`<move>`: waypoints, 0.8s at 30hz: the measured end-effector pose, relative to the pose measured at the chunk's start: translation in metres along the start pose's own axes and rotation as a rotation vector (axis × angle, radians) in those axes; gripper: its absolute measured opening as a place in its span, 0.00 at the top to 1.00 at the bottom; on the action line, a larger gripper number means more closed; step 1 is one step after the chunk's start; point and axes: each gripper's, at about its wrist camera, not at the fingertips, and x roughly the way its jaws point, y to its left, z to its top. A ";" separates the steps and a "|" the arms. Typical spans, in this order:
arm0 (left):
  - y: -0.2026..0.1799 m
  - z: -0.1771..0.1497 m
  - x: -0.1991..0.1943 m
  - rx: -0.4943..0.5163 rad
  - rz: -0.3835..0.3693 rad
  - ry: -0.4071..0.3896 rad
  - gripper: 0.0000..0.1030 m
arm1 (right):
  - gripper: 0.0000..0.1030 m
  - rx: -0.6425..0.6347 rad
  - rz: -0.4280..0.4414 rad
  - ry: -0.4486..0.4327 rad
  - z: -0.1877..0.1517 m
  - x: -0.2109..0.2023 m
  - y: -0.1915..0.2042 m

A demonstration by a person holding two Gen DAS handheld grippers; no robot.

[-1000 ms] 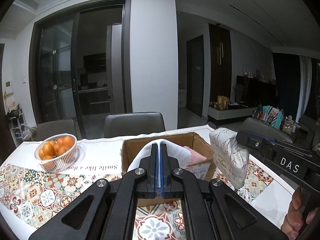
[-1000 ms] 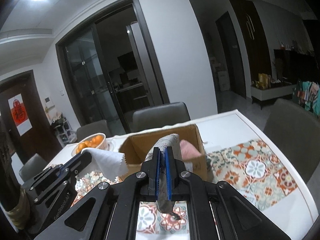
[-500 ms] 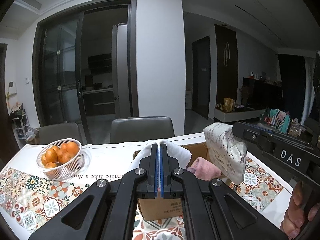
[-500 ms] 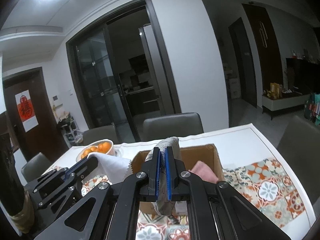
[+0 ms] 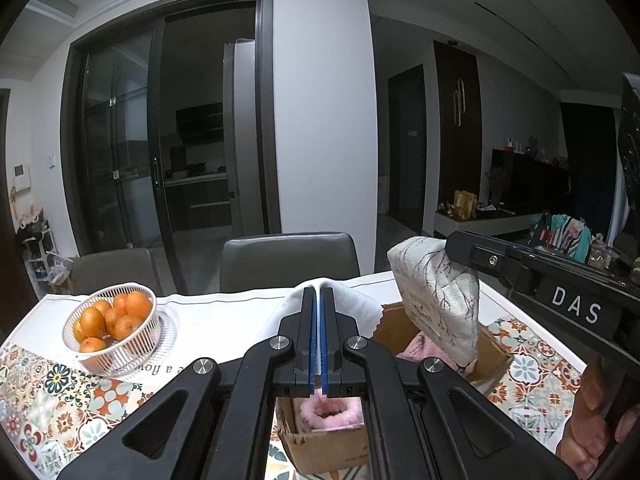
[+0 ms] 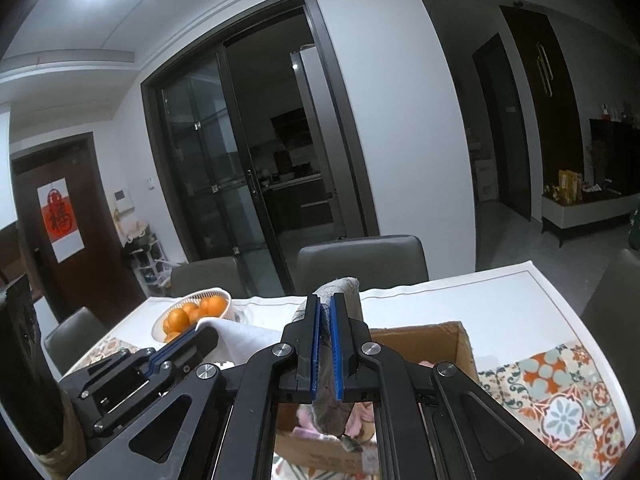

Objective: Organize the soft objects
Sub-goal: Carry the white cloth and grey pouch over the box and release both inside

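Dining room at night, table (image 5: 224,304) under a white runner and patterned tile-print cloth, dark glass sliding doors behind

Left gripper (image 5: 319,300): jaws fully closed, pinching a white cloth (image 5: 356,308) that drapes over and past the tips. Directly below and just right of it sits an open cardboard box (image 5: 494,360); a pink fluffy item (image 5: 332,410) lies inside the box, seen through the gap under the jaws

Right gripper (image 6: 325,312): jaws closed on a grey-white fabric piece with a branch print (image 5: 440,292). Fabric sticks up above the tips and hangs down between the arms, lower end over the box interior. From the left wrist view the right gripper comes in from the right edge, marked "DAS", fabric dangling above the box's right half; a hand (image 5: 596,420) is wrapped on its handle at lower right

From the right wrist view the left gripper sits to the lower left, its white cloth spread just ahead of it, beside the box's left wall

Further out, left of both grippers: white wire basket of oranges (image 5: 114,326) standing on the runner, well apart from the box. Grey chairs (image 5: 288,260) tucked in on the far side of the table. Red paper decoration (image 6: 60,220) on a door at far left of the right view, low cabinet (image 6: 588,208) with clutter off to the right
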 end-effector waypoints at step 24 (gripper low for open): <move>-0.021 -0.043 0.063 0.025 -0.029 0.197 0.65 | 0.91 0.106 -0.014 0.237 -0.051 0.077 -0.043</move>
